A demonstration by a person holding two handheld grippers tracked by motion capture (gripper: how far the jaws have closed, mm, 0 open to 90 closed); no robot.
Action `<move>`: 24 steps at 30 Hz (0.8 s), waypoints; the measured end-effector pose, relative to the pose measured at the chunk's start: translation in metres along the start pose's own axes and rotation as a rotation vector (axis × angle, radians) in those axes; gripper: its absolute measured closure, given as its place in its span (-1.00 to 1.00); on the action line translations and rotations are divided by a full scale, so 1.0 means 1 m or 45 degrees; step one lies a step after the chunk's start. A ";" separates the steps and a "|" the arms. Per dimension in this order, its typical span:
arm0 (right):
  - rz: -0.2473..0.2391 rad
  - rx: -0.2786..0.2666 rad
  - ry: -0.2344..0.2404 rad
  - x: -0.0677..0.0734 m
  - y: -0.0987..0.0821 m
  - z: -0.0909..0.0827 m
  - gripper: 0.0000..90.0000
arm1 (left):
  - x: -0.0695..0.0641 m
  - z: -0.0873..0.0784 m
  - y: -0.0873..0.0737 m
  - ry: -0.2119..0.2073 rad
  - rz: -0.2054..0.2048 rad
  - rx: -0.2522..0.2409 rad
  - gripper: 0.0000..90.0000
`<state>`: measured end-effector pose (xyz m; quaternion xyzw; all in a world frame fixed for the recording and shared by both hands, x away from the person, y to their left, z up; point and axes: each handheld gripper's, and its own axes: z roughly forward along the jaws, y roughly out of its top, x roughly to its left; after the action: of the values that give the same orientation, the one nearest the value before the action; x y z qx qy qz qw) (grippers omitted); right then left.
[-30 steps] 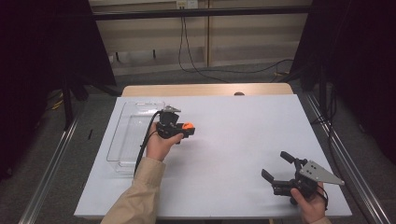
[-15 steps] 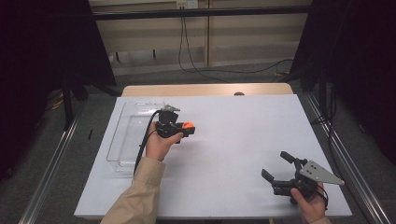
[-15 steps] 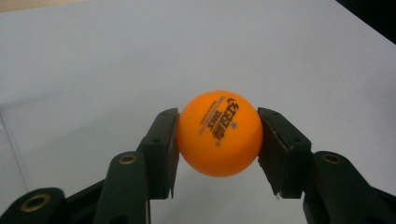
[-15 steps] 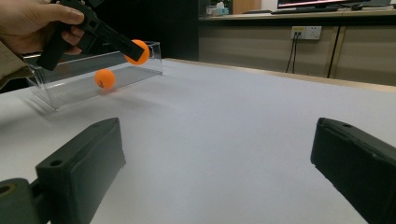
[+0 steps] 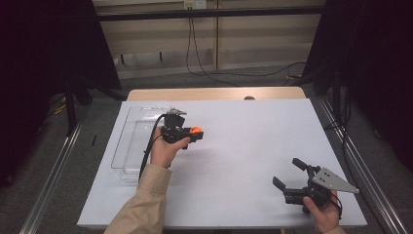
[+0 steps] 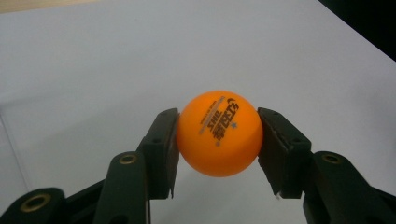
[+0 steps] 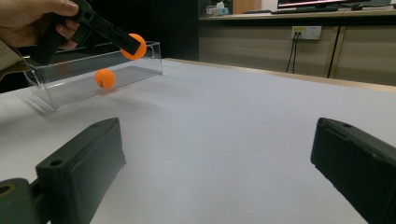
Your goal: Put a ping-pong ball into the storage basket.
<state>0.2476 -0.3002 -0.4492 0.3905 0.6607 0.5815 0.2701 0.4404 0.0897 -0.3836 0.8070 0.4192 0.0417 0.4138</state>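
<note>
Nothing has shifted since the earlier frames. The left gripper [image 5: 194, 130] pinches an orange ping-pong ball [image 6: 219, 133] above the tabletop [image 5: 243, 146], beside the clear tray [image 5: 127, 141] at far left. Right gripper [image 5: 292, 173], jaws spread, sits near right; broad open tabletop lies between.

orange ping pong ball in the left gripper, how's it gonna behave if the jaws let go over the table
The ping pong ball is a smooth sphere, so it would probably bounce and roll across the flat white table. It looks hollow and light, so a slight nudge should move it. The left gripper touches it at two small spots only, so it may slip out sideways.
</note>
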 end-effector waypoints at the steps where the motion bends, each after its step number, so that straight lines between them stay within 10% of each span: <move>1: 0.001 0.000 0.000 0.000 0.000 0.000 -0.95 | 0.000 0.000 0.000 0.001 0.000 0.002 0.13; 24: 0.002 -0.002 0.000 0.000 0.000 0.000 -0.95 | 0.001 -0.011 0.003 0.003 -0.026 0.010 0.13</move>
<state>0.2473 -0.3001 -0.4489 0.3907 0.6601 0.5821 0.2697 0.4379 0.0969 -0.3746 0.8043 0.4282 0.0367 0.4104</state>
